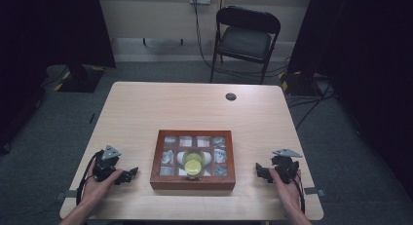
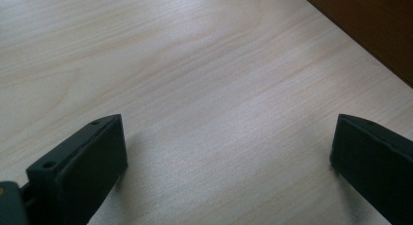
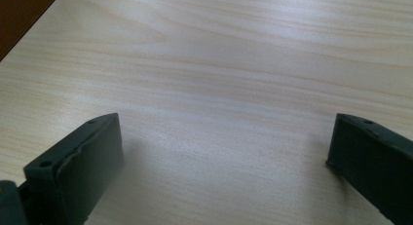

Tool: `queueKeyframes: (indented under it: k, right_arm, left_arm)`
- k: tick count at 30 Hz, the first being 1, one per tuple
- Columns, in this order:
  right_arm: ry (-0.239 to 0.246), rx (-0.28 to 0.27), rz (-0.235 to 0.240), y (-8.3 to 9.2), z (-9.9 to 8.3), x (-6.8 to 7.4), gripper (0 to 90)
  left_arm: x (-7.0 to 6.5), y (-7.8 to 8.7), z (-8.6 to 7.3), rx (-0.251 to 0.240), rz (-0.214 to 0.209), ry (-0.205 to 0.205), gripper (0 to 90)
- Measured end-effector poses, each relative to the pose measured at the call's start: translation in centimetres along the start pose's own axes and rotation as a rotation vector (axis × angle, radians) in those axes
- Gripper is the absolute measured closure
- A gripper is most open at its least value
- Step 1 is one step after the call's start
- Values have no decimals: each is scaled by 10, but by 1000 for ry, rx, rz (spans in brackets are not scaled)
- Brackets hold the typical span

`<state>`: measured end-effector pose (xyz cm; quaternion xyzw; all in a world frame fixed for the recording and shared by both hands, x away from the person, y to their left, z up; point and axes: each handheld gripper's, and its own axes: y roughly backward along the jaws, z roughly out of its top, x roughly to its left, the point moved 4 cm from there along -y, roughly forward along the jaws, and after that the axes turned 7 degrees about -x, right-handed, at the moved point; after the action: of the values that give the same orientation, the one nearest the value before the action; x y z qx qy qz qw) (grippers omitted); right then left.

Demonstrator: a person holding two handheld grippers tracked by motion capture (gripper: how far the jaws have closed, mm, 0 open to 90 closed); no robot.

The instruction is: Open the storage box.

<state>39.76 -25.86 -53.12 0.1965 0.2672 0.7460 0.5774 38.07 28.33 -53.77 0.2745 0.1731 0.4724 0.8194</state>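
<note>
A reddish-brown wooden box (image 1: 192, 182) sits on the near middle of the light wooden table (image 1: 146, 108). Its small compartments hold pale wrapped pieces. A round yellow thing (image 1: 194, 163) on a white base rests in the box's middle. My left gripper (image 1: 130, 175) lies on the table left of the box, held by a hand, and points at it. My right gripper (image 1: 259, 172) lies to the box's right, also pointing at it. In the left gripper view the left gripper (image 2: 226, 132) stands open over bare wood, the box's side (image 2: 375, 30) at the top right. The right gripper (image 3: 226, 132) is open too, the box (image 3: 17, 15) at the top left.
A small dark round disc (image 1: 231, 96) lies on the far part of the table. Behind the table stands a black folding chair (image 1: 246, 37), with cables (image 1: 311, 103) on the grey floor. Dark curtains hang at both sides.
</note>
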Motion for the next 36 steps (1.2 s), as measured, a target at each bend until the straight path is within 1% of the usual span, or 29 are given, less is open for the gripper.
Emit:
queueKeyframes:
  k: [3, 5, 6, 7, 10, 12, 14, 15, 16, 17, 18, 20, 22, 24, 25, 26, 29, 30, 32, 33, 35, 36]
  right_arm:
    - [-4, 0, -5, 1, 0, 0, 0]
    - [16, 0, 18, 0, 0, -1, 0]
    - [16, 0, 18, 0, 0, -1, 0]
    - [27, 0, 33, 0, 0, -2, 0]
    - [35, 0, 42, 0, 0, -3, 0]
    - [38, -1, 45, 0, 0, -3, 0]
    - [41, 0, 53, 0, 0, -3, 0]
    - [44, -1, 57, 0, 0, -3, 0]
    - [47, -1, 61, 0, 0, -3, 0]
    - [48, -1, 62, 0, 0, -3, 0]
    - [48, -1, 62, 0, 0, -3, 0]
    - [49, 0, 64, 0, 0, -3, 0]
    - [52, 0, 70, 0, 0, -3, 0]
    - [54, 0, 73, 0, 0, -4, 0]
    - [56, 0, 75, 0, 0, -4, 0]
    - [58, -1, 78, 0, 0, -4, 0]
    - [60, -1, 80, 0, 0, -4, 0]
    - [61, -1, 81, 0, 0, -4, 0]
    - [63, -1, 84, 0, 0, -4, 0]
    - [65, -2, 85, 0, 0, -4, 0]
    - [66, -2, 85, 0, 0, -4, 0]
    - [66, -2, 86, 0, 0, -4, 0]
  left_arm:
    - [0, 0, 0, 0, -5, 1, 0]
    - [1, 1, 0, 0, -10, -4, 0]
    - [1, 1, 0, 0, -10, -4, 0]
    - [1, 0, 0, 0, -9, -2, 0]
    - [1, 0, 1, 5, -7, 0, 4]
    - [1, 1, 2, 15, 2, 1, 19]
    - [0, 4, 2, 13, -5, 5, 85]
    - [1, 6, 2, 12, -1, 3, 124]
    - [2, 6, 2, 8, -1, 14, 153]
    - [2, 8, 3, 12, -9, 31, 163]
    - [3, 8, 3, 12, -11, 35, 161]
    - [3, 8, 3, 13, -13, 37, 162]
    - [3, 9, 4, 23, -29, 38, 169]
    - [2, 9, 4, 26, -34, 37, 176]
    - [1, 10, 5, 34, -40, 28, 176]
    - [1, 11, 6, 32, -37, 18, 186]
    - [-3, 15, 13, 4, -45, 5, 209]
    - [-3, 17, 14, 1, -52, -5, 209]
    - [-4, 18, 15, -3, -59, -1, 209]
    - [-6, 19, 16, -4, -79, 11, 210]
    - [-7, 20, 17, -2, -84, 16, 213]
    - [-9, 22, 18, 1, -105, 17, 217]
